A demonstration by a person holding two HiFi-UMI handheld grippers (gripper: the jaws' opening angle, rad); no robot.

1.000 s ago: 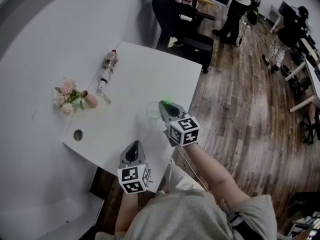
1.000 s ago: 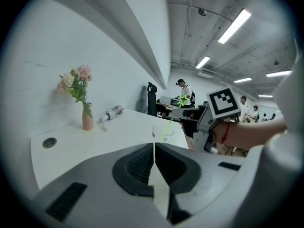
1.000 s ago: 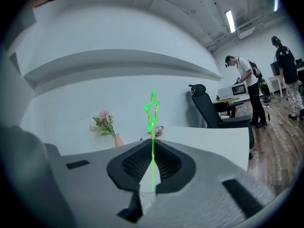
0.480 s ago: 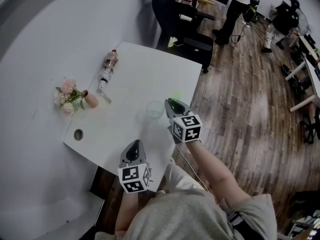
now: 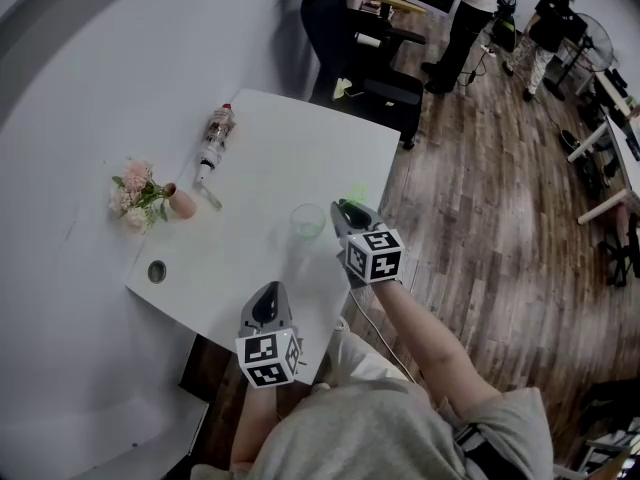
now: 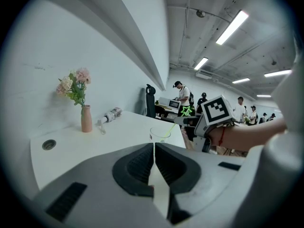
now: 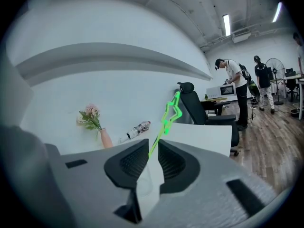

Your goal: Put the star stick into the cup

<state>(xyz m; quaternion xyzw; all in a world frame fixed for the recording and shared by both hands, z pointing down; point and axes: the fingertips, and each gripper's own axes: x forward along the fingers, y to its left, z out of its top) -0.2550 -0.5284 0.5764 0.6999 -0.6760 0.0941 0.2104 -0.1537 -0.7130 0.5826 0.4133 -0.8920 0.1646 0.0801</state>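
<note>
Site: open-plan office, as I read it | ahead of my right gripper (image 7: 153,151): office chair (image 7: 192,103), desk (image 7: 223,98), people (image 7: 232,80) standing | above: strip lights (image 7: 226,23) | right of it: wood floor (image 7: 270,141)

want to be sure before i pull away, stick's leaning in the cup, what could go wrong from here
1. The right tongs have just been opening with the stick between them. It leans far out of the cup, so once freed its star end may lever it out or tip the cup.
2. The stick runs through the gap, so pulling back askew could snag it.
</note>
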